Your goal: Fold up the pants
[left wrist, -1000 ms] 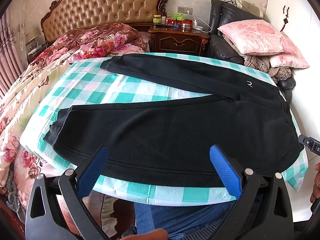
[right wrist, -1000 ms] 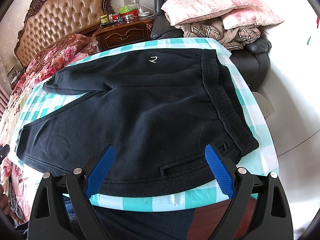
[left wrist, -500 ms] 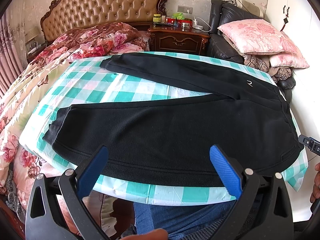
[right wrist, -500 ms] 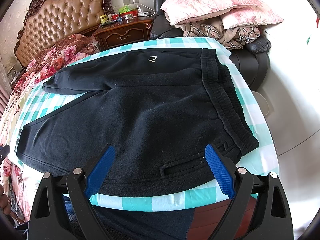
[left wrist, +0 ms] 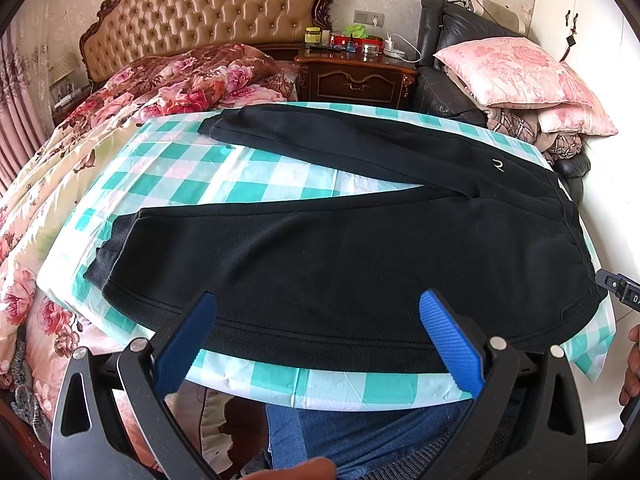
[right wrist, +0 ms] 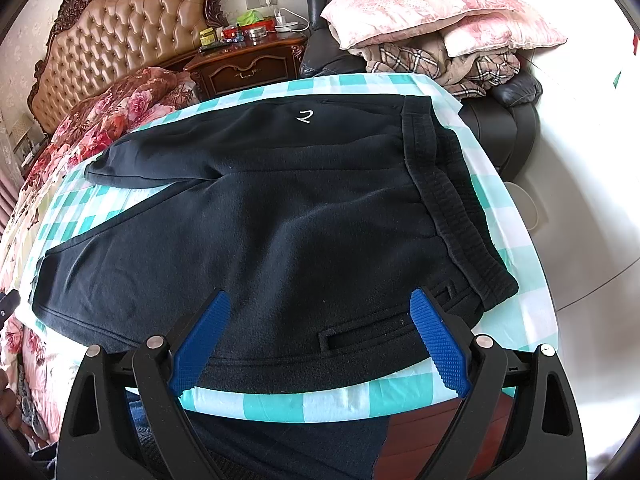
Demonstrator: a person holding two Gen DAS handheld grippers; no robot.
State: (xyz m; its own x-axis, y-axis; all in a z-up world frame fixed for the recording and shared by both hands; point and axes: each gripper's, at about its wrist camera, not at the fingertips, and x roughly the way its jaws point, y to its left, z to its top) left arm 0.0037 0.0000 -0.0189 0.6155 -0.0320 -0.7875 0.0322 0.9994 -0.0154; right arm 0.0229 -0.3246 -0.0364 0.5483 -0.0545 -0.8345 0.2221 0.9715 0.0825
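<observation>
The black pants (left wrist: 340, 264) lie flat on a desk covered with a teal checked cloth (left wrist: 224, 184), with the waistband (right wrist: 448, 208) to the person's right and the two legs running left, splayed apart in a narrow V so the cloth shows between them. This spread-out lay likely serves the first fold: with both legs open and smooth, one can be brought over onto the other. The left tool (left wrist: 318, 332) hangs just short of the near leg's lower seam, its blue pads spread wide and holding nothing; the right tool (right wrist: 320, 334) hangs likewise above the near hip by the pocket slit (right wrist: 364, 338), also spread and empty. Placed along the near edge, each seems poised to pinch that hem and lift.
</observation>
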